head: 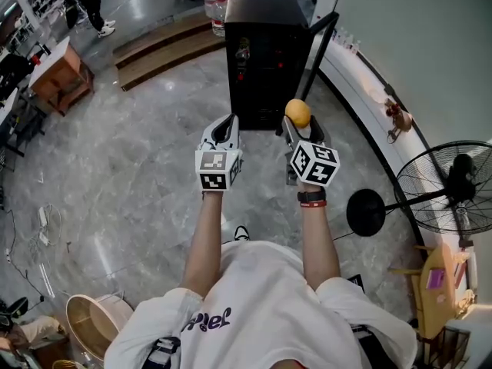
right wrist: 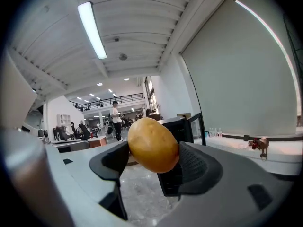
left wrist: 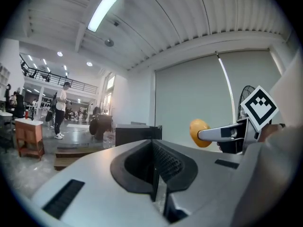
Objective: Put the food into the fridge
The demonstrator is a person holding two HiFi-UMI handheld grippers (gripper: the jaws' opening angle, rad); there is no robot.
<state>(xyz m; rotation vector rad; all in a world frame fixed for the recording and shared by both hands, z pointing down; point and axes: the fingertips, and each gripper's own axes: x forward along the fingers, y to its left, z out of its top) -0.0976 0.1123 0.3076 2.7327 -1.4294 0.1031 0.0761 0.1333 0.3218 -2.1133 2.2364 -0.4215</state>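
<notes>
— Gripping anything with the right claw?
— Clamped on a golden-yellow oval piece of food, pressing it from both sides with the jaws spread wide. Held up in the air, aimed almost level.
— And the left claw?
— Closed tight, with nothing caught between. Raised at 9 o'clock of the right claw in the head view, close beside it but not touching.
— Whereabouts of the small black box-shaped fridge?
— Standing on the grey marbled floor at 12 o'clock from both claws, near them but apart. Door swung open on the 3 o'clock side, seen edge-on.
— Position of the food against it?
— Outside, in the claw, just short of the dark front, near its lower 3 o'clock corner in the head view.
— Surroundings?
— Black standing fan at 3 o'clock, next to a white curved ledge. Wooden steps at 11 o'clock. Far off at 10 o'clock, a person standing.
</notes>
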